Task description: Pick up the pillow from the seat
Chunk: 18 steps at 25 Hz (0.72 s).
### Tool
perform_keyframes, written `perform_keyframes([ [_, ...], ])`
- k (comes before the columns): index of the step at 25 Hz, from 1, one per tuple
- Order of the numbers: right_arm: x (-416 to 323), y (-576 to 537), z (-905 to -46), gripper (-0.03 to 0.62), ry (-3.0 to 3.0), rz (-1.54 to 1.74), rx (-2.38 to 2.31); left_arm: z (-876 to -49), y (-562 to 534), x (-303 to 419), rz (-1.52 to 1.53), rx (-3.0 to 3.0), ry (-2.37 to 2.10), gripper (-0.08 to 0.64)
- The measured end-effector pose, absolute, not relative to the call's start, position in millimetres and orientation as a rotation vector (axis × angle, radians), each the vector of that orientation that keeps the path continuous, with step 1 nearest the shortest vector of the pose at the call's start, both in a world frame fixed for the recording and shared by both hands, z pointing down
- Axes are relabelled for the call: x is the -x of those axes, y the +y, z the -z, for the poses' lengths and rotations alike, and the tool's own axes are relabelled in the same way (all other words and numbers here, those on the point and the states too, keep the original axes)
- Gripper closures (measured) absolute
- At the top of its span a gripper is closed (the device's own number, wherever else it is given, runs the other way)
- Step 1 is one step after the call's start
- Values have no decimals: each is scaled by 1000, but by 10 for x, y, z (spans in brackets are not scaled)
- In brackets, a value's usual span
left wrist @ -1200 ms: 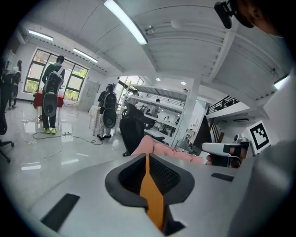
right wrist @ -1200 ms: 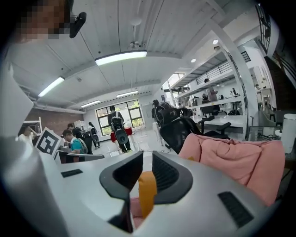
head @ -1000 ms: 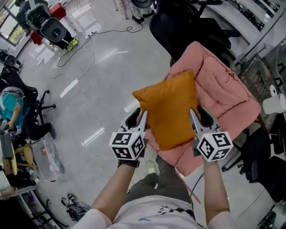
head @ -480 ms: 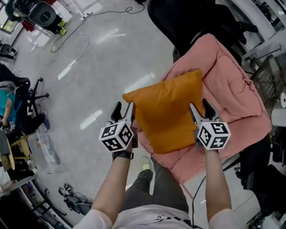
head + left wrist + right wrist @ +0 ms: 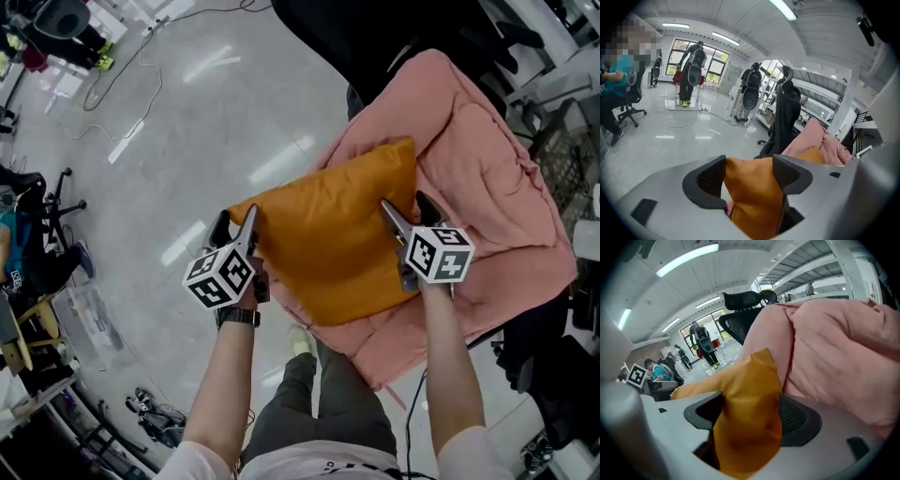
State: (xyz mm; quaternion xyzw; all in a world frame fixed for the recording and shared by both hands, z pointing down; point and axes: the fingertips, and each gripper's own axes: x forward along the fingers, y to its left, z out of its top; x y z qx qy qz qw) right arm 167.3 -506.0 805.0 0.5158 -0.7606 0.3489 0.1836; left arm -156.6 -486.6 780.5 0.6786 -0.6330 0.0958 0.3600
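Note:
An orange pillow (image 5: 328,234) lies on the pink padded cover (image 5: 487,187) of a black office chair (image 5: 375,37). My left gripper (image 5: 234,223) is at the pillow's left corner and my right gripper (image 5: 406,208) at its right edge. Both pairs of jaws have just been opening and stand wide. In the left gripper view the orange fabric (image 5: 754,197) sits loosely in my left gripper (image 5: 749,161). In the right gripper view a fold of the pillow (image 5: 745,427) hangs slack in my right gripper (image 5: 750,401), with the pink cover (image 5: 834,348) right behind.
Pale glossy floor spreads to the left, with cables (image 5: 141,66) trailing across it. A seated person (image 5: 7,253) and office chairs (image 5: 56,211) are at the far left, a clear plastic box (image 5: 94,314) near them. Dark chairs and shelving crowd the right edge (image 5: 553,375).
Both grippers came down with the pillow, which now rests lower on the pink cover. Both pairs of jaws have spread apart and no longer pinch the fabric.

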Motion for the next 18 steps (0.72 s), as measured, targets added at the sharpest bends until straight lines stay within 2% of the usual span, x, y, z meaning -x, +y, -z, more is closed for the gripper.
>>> perform_keyframes([
  [7,-1610,-5083,-8139,251,-2152,-1085,-1386,-8031,-5019,1408,-363,-1804,-1575,256],
  [14,-1541,-5007,-8129,351,-2142,-979,-1393,-8135,-5039,1373,-318,-1790,-1531,261],
  [15,-1518,-4987,-8124,363,-2140,-960,-1388,-8116,-5029,1349,-328,-1804,-1522,299],
  [16,-1501,-4960,-8119,374,-2135,-937,-1384,-8087,-5010,1302,-344,-1823,-1514,397],
  [17,-1494,-4929,-8113,392,-2127,-913,-1382,-8057,-4986,1242,-362,-1843,-1509,459],
  [18,-1497,-4900,-8107,409,-2118,-888,-1382,-8028,-4959,1186,-379,-1863,-1507,491],
])
